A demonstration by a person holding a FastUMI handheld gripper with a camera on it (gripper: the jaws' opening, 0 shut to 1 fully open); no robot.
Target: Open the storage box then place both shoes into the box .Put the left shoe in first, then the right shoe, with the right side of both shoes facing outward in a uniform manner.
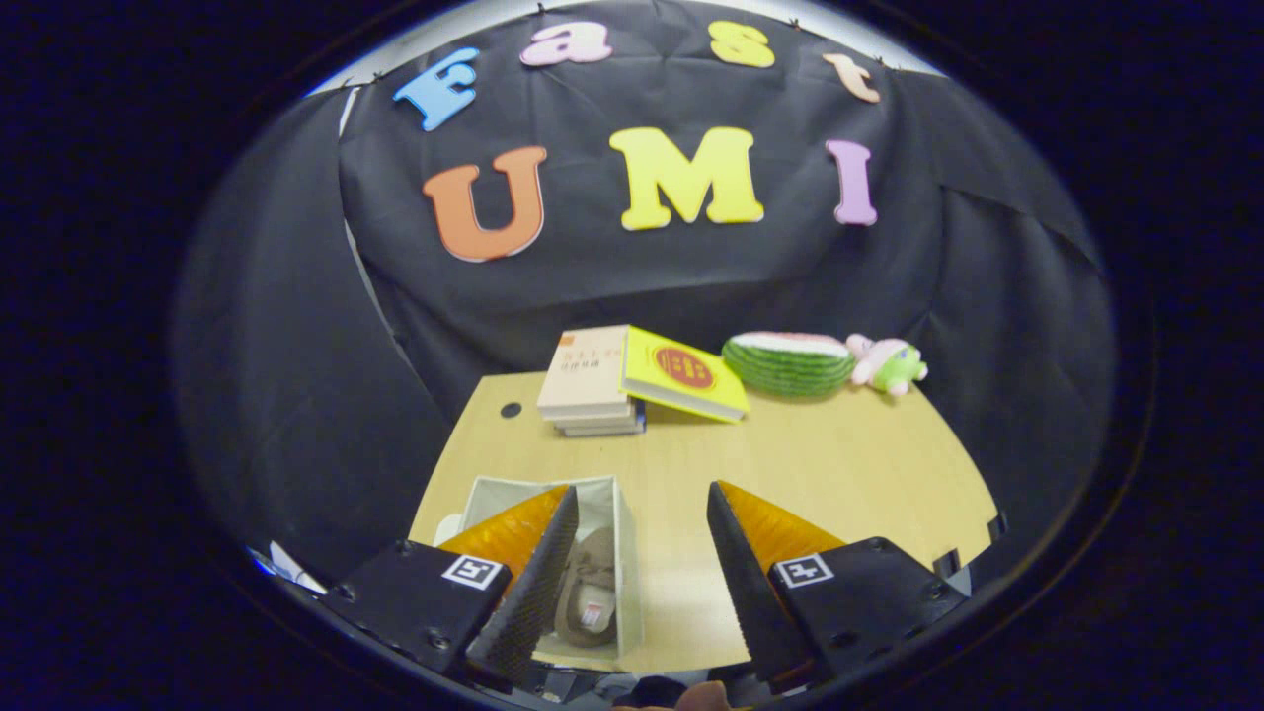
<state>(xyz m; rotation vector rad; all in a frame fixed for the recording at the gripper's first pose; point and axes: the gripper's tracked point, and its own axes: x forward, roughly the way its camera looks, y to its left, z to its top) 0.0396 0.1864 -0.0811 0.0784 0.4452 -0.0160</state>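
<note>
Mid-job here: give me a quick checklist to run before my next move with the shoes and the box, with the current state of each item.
1. Storage box open: ok, its top is open and the inside shows.
2. A shoe in the box: ok, one lies inside, beside the left finger.
3. Which shoe it is, and which side faces outward: cannot tell.
4. Second shoe located: cannot tell from this view.
5. Gripper free: ok, fingers apart with only bare table between them.
6. Clutter kept clear: ok, the books, watermelon toy and plush toy sit at the far edge, well beyond the fingers.
</note>
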